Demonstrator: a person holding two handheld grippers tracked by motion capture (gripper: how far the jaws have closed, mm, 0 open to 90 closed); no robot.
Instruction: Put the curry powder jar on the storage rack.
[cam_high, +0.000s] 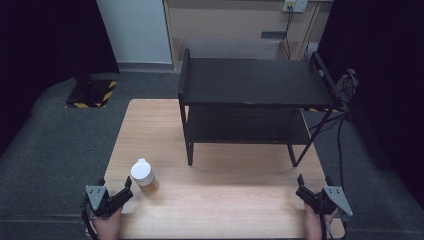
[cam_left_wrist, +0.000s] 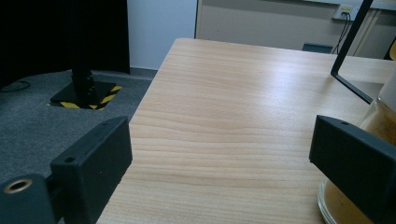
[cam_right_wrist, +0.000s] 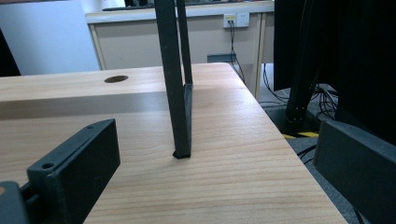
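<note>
A clear jar (cam_high: 144, 177) with a white lid and brown contents stands upright near the front left of the wooden table (cam_high: 225, 195). My left gripper (cam_high: 116, 185) sits just left of the jar at the table's front edge, open, with bare wood between its jaws. In the left gripper view (cam_left_wrist: 219, 135) the jar (cam_left_wrist: 380, 121) rises behind the right jaw, at the frame's right edge. My right gripper (cam_high: 314, 185) is open at the front right corner. In the right gripper view (cam_right_wrist: 215, 135) it faces a front leg (cam_right_wrist: 180, 93) of the black shelf.
A black two-tier shelf (cam_high: 250, 80) stands on the back half of the table. On the carpet at the back left is a stand base (cam_high: 92, 92) with yellow-black stripes. Cables (cam_high: 342, 125) hang off the right side. The table's right edge (cam_right_wrist: 299, 177) is close to my right gripper.
</note>
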